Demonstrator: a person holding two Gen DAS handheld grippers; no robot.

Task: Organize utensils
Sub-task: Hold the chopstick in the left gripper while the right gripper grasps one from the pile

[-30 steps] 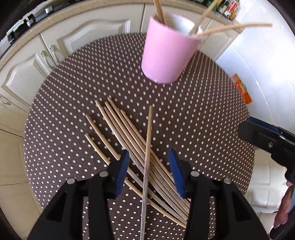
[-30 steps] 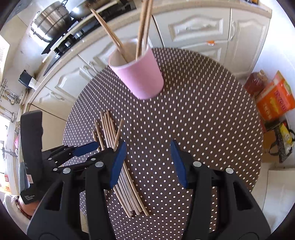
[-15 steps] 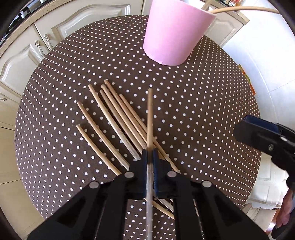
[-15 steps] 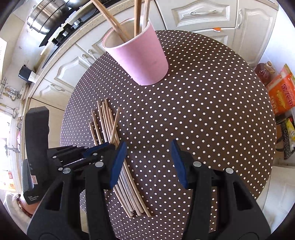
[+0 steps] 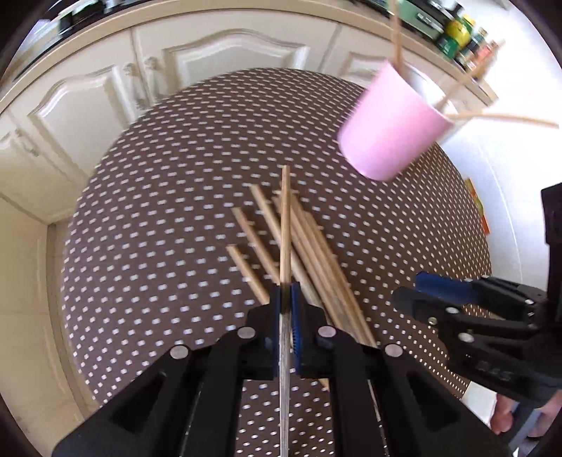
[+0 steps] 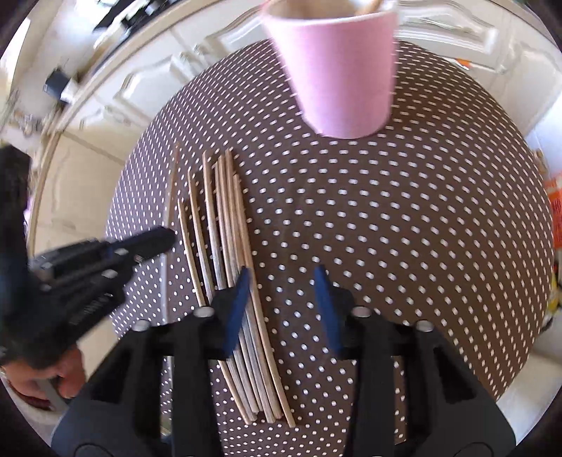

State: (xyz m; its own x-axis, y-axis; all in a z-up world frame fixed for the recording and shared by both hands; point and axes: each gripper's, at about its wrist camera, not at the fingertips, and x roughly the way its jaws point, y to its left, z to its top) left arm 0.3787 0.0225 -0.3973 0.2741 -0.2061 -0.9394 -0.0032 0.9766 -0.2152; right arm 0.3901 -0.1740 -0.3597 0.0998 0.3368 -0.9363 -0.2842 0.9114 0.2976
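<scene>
Chopstick [image 5: 285, 225] sits clamped in the left gripper [image 5: 286, 302], above the pile [image 6: 232, 267] on the table [image 6: 404, 228]. Right gripper [image 6: 281, 302], just narrowing, gapes empty beside the pile; cup [image 6: 342, 66] beyond.

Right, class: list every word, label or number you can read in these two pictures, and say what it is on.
None can be read.
White print on the left gripper: blurred.
Print on the orange packet: blurred.
Bottle labels on the counter: too small.
</scene>
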